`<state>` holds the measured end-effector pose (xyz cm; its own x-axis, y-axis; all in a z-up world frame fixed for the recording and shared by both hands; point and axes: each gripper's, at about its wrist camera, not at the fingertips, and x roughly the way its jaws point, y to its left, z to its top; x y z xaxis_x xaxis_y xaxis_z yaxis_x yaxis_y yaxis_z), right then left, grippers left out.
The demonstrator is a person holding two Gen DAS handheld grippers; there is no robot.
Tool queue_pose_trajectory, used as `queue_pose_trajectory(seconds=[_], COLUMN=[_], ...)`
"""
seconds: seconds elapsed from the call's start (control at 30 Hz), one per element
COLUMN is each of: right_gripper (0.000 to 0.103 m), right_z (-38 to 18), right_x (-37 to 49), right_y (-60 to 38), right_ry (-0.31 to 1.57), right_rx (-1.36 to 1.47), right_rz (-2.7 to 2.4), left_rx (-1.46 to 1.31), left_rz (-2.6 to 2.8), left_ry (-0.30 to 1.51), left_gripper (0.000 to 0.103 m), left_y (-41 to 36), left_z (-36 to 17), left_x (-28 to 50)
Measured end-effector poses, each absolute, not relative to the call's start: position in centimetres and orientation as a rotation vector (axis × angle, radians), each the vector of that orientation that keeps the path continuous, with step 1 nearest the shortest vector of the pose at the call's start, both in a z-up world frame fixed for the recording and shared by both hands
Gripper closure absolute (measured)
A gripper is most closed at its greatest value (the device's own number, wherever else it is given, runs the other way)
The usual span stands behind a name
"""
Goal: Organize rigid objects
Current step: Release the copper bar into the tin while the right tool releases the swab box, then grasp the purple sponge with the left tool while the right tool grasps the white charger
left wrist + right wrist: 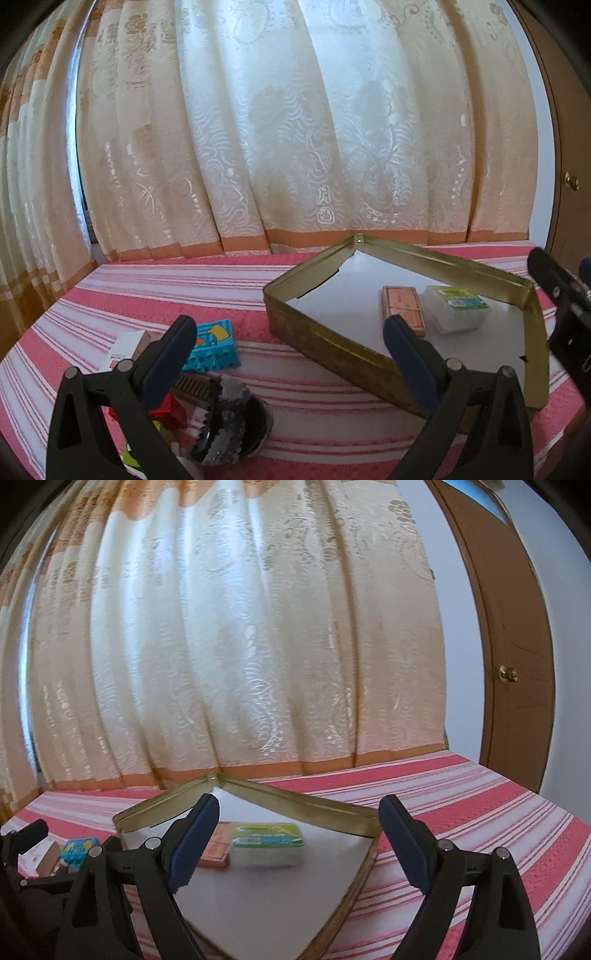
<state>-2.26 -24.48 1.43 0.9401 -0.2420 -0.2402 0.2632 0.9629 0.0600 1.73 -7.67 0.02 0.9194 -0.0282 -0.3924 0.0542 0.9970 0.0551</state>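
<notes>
Two items, an orange box [403, 309] and a clear plastic case [455, 307], are already laid in the gold tin [317, 341] on the bed [332, 417]. Both the left hand-held gripper [290, 343] and the right hand-held gripper [299, 825] are spread and empty, probably so the blue box [214, 345] can be taken next.

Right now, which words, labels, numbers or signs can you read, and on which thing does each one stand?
None can be read for certain.
White carton: dark print, too small.
Clear plastic box: green label, blurred.
Blue box: picture only, no readable text.
Curtain: woven seal-like mark, unreadable.
</notes>
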Motion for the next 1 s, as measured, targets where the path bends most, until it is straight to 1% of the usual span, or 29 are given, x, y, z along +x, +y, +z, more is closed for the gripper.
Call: queue_pose_trajectory(seconds=[0.23,0.5,1.0], right_gripper=[0.013,0.013,0.013], right_z=[1.3,1.1,0.0], right_x=[-2.8,-3.0,-2.8], right_y=[-23.1,-21.3,-15.4], right_ry=[0.25,0.279,0.406], right_rx=[0.088,0.088,0.031], right_rz=[-0.206,-0.122,0.186], left_rx=[0.056,0.112,0.108], left_rz=[-0.059,-0.065,0.053], left_ry=[0.398,0.422,0.522], left_gripper=[0.0,0.0,0.0], left_y=[-6.8,-6.0,2.6], left_z=[0.0,-0.3,-1.5], left_x=[0.7,-0.7,-2.5])
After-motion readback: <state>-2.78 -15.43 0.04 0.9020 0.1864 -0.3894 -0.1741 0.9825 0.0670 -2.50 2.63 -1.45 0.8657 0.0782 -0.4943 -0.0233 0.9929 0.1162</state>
